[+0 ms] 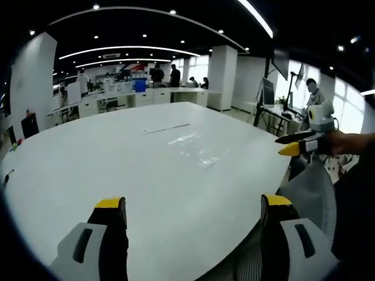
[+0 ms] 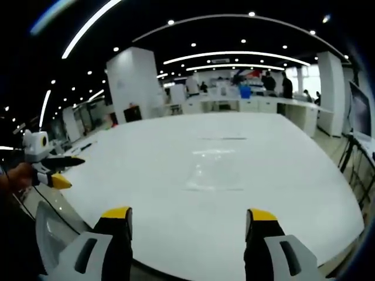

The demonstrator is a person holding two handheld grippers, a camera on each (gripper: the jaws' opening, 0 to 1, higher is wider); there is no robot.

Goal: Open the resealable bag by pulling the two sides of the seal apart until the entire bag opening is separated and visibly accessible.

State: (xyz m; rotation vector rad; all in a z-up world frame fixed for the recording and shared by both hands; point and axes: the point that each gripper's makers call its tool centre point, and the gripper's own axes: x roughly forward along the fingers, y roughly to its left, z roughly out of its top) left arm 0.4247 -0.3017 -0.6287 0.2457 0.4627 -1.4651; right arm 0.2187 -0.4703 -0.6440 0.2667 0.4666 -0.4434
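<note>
While both grippers hover apart above the table, the scene reads as follows.
Bag: a clear resealable bag (image 1: 196, 149) lies flat on the white table (image 1: 88, 170), just right of centre in the left gripper view; in the right gripper view it (image 2: 212, 170) sits at mid-frame.
Bag axis: in the right gripper view its long axis runs from mid-frame toward the upper frame; which end carries the seal cannot be told.
Strip: a thin dark line (image 1: 167, 127) lies beyond the bag, apart from it.
Left gripper: its (image 1: 193, 205) 2 yellow-tipped jaws rise from the lower frame, spread wide, nothing between them; seen at the left edge of the right gripper view (image 2: 63, 172), held in a hand.
Right gripper: jaws (image 2: 190, 215) spread wide and empty, over the table's near edge; at the right edge of the left gripper view (image 1: 296, 143), a hand (image 1: 345, 142) grips it.
Chair: a grey mesh chair back (image 1: 313, 196) sits at lower right.
</note>
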